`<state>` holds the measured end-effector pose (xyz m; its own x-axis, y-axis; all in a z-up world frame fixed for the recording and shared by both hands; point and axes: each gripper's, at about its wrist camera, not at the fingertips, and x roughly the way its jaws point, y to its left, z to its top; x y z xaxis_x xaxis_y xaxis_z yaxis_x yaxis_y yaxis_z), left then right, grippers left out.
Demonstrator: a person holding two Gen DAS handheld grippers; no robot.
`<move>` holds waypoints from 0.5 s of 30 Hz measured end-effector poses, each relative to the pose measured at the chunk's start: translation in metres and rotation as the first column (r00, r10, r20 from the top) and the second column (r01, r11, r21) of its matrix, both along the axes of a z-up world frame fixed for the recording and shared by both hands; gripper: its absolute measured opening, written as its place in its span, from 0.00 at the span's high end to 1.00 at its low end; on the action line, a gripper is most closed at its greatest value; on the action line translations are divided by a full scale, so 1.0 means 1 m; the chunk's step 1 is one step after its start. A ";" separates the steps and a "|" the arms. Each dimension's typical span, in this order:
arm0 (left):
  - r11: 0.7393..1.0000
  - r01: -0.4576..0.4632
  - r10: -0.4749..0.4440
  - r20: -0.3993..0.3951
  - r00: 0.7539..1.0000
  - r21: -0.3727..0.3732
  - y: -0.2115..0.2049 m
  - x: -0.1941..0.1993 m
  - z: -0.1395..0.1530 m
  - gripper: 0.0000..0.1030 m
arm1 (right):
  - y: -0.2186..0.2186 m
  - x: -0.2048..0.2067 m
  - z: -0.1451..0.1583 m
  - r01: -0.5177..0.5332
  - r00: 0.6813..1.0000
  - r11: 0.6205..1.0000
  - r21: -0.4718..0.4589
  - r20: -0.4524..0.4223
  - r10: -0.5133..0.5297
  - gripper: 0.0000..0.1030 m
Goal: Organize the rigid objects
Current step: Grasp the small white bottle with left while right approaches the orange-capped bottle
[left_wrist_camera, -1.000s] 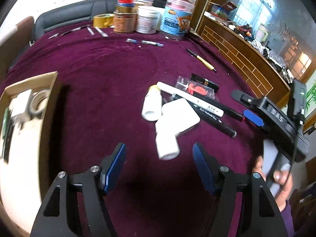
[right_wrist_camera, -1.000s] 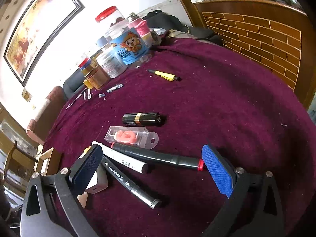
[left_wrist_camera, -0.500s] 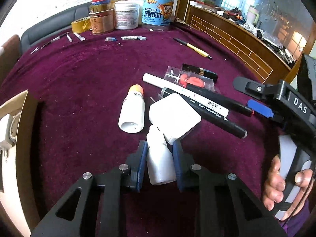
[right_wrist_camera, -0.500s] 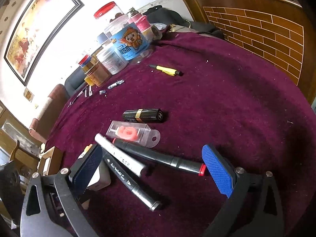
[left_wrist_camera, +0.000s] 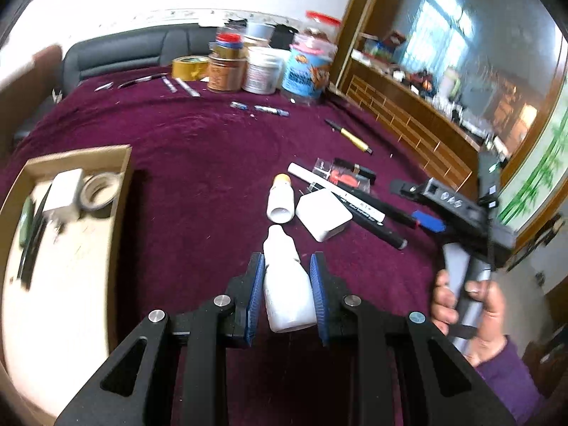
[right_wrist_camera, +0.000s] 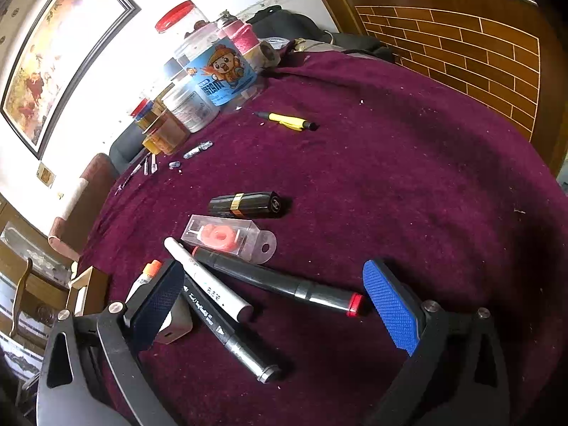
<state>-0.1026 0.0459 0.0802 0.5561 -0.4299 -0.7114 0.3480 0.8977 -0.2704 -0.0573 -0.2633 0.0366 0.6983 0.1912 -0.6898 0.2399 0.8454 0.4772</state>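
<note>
White plastic sits between my left gripper's [left_wrist_camera: 287, 293] blue pads: I have a small white bottle [left_wrist_camera: 286, 280] clamped by its body, nozzle pointing away from me, and it looks clear of the burgundy cloth on the desk [left_wrist_camera: 198, 163]. The open cardboard box [left_wrist_camera: 122, 191] lies to the left, already holding a tape roll [left_wrist_camera: 99, 191] and a white adapter [left_wrist_camera: 65, 193]. I judge that box to be the drop spot, so I want to carry the bottle level, keep the squeeze steady, clear the near wall of the box before lowering, and let go only once it rests inside. A second white bottle with an orange cap [left_wrist_camera: 281, 198] and a white charger block [left_wrist_camera: 323, 214] remain on the cloth.

From the right wrist, my right gripper [right_wrist_camera: 269, 305] hovers with its jaws wide and empty over the markers: a black marker with a red end [right_wrist_camera: 284, 284], a white one [right_wrist_camera: 209, 284] and another black one [right_wrist_camera: 230, 337]. Beyond them lie a clear packet with a pink ring [right_wrist_camera: 227, 236] and a black lipstick tube [right_wrist_camera: 245, 204].
</note>
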 end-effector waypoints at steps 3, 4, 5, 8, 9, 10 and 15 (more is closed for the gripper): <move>0.998 -0.036 0.037 0.026 0.999 -0.053 0.026 -0.015 0.014 0.78 | 0.000 -0.001 0.000 0.012 1.000 1.000 -0.010 -0.005 -0.012 0.02; 0.997 -0.045 0.047 0.037 0.998 -0.059 0.033 -0.019 0.017 0.78 | 0.000 -0.002 0.001 0.019 1.000 1.000 -0.016 -0.006 -0.019 0.02; 0.996 -0.060 0.064 0.058 0.996 -0.062 0.042 -0.024 0.023 0.78 | 0.000 -0.003 0.002 0.027 1.000 0.999 -0.027 -0.006 -0.027 0.02; 0.993 -0.107 0.112 0.109 0.988 -0.052 0.068 -0.037 0.033 0.78 | 0.006 -0.006 0.013 0.049 0.999 0.992 -0.114 -0.017 -0.051 0.02; 0.991 -0.121 0.126 0.117 0.985 -0.054 0.076 -0.039 0.035 0.78 | 0.011 -0.009 0.021 0.048 0.999 0.990 -0.132 -0.001 -0.049 0.02; 0.990 -0.132 0.138 0.120 0.983 -0.059 0.084 -0.041 0.035 0.78 | 0.019 -0.013 0.033 0.027 0.999 0.992 -0.121 0.030 -0.024 0.02; 0.972 -0.202 0.215 0.111 0.970 -0.118 0.123 -0.042 0.028 0.78 | 0.079 0.005 0.064 -0.174 0.984 0.973 -0.149 0.017 0.178 0.03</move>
<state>-0.1445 0.1688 0.1085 0.7214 -0.3635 -0.5895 0.1921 0.9228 -0.3340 -0.0527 -0.1845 0.1011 0.6835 0.2117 -0.6986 0.0683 0.9342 0.3500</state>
